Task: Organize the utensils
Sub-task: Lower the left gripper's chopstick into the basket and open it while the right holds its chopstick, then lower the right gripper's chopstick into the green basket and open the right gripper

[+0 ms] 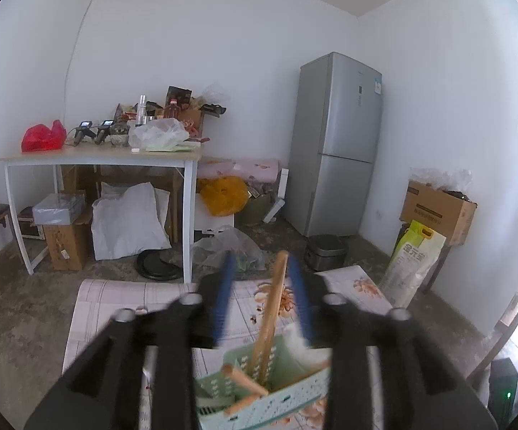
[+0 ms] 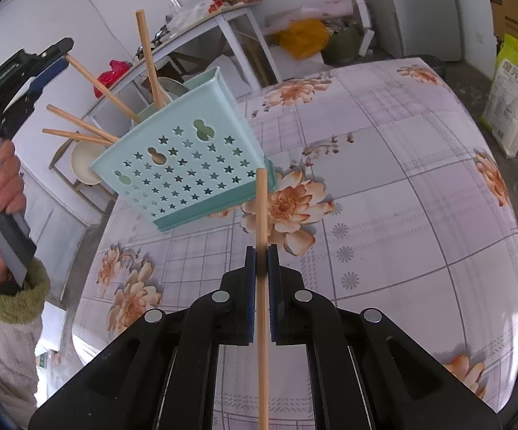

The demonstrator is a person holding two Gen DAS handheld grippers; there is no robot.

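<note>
Four wooden sticks (image 2: 90, 82) stand in a mint caddy (image 2: 187, 157) on a floral tablecloth (image 2: 402, 179). One stick (image 1: 271, 308) rises between the parted jaws of the left gripper (image 1: 260, 272), untouched. Right gripper (image 2: 261, 251) is clamped on a fifth stick (image 2: 261, 222) beside the caddy.

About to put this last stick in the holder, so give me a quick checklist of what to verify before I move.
1. Right gripper clamped on the wooden stick: ok.
2. Left gripper let go of the upright stick: ok, fingers apart, stick standing in the holder.
3. Green holder standing upright on the floral tablecloth: ok.
4. Free slot for another stick: cannot tell, sticks already fill part of it.
5. Left gripper clear of the holder's opening: not ok, it hangs right over it.
</note>
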